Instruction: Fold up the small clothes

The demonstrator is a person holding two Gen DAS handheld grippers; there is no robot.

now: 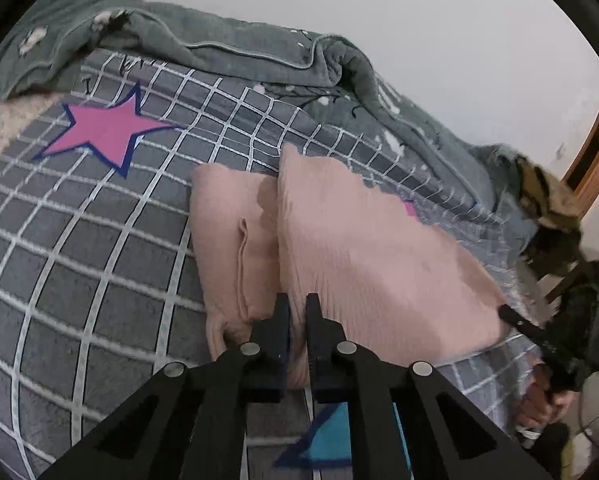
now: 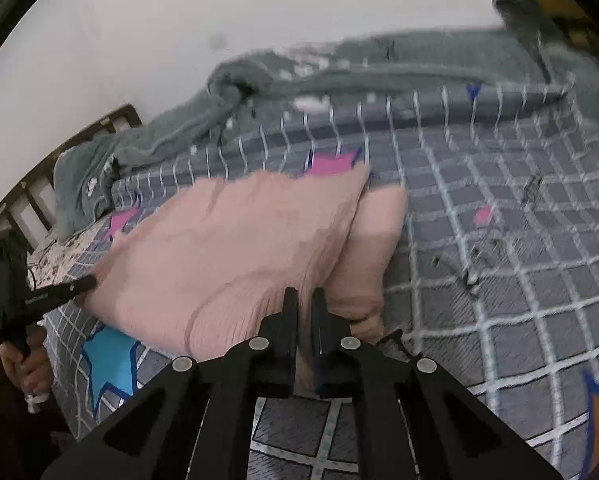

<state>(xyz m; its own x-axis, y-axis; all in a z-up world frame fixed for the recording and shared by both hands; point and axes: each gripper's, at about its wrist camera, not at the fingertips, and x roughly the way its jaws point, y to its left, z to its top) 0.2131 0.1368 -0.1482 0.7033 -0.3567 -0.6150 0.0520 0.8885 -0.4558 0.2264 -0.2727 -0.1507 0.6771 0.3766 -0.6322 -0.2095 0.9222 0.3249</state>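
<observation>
A pink ribbed garment [image 1: 359,248] lies on the grey checked bedspread [image 1: 99,248], one half lifted and folding over the other. My left gripper [image 1: 297,304] is shut on the garment's near edge. In the right wrist view the same pink garment [image 2: 239,248] spreads ahead, and my right gripper [image 2: 304,298] is shut on its near edge. The right gripper shows in the left wrist view [image 1: 511,318] at the garment's right corner. The left gripper shows in the right wrist view [image 2: 87,282] at the garment's left corner.
A rumpled grey-green blanket [image 1: 259,52] runs along the far side of the bed against a white wall. A dark wooden headboard [image 2: 59,168] stands at the left. A pink star [image 1: 103,132] and a blue star [image 2: 111,364] are printed on the bedspread.
</observation>
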